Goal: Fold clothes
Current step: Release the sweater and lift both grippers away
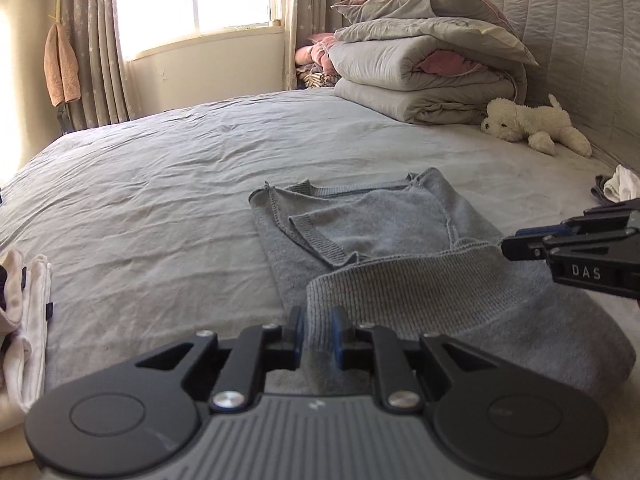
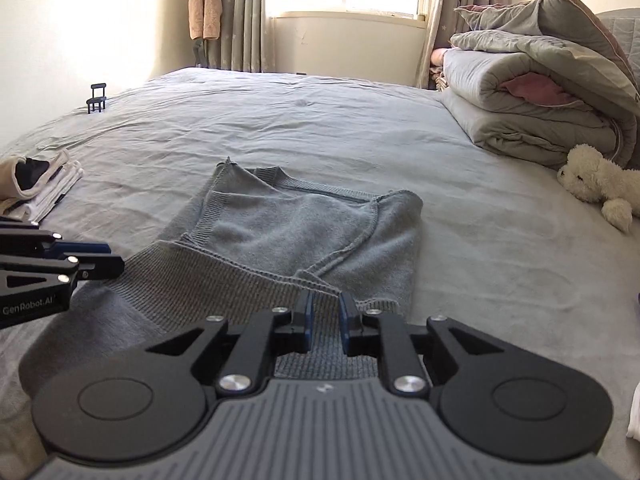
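Note:
A grey knit sweater [image 1: 368,232] lies on the bed, sleeves folded in over its body; it also shows in the right wrist view [image 2: 304,228]. Its ribbed hem [image 1: 400,284] is lifted toward me. My left gripper [image 1: 317,334] is shut on the hem's left corner. My right gripper [image 2: 325,322] is shut on the hem's right corner [image 2: 240,284]. Each gripper shows in the other's view: the right [image 1: 516,246] at the right edge, the left [image 2: 108,258] at the left edge.
The bed has a grey sheet [image 1: 160,168]. A stack of folded quilts [image 1: 424,68] and a white plush dog [image 1: 536,124] lie near the headboard. A pile of folded pale clothes [image 2: 36,188] is at the left. White cloth [image 1: 620,188] lies at the right. A small black stand [image 2: 97,98] is at the far left.

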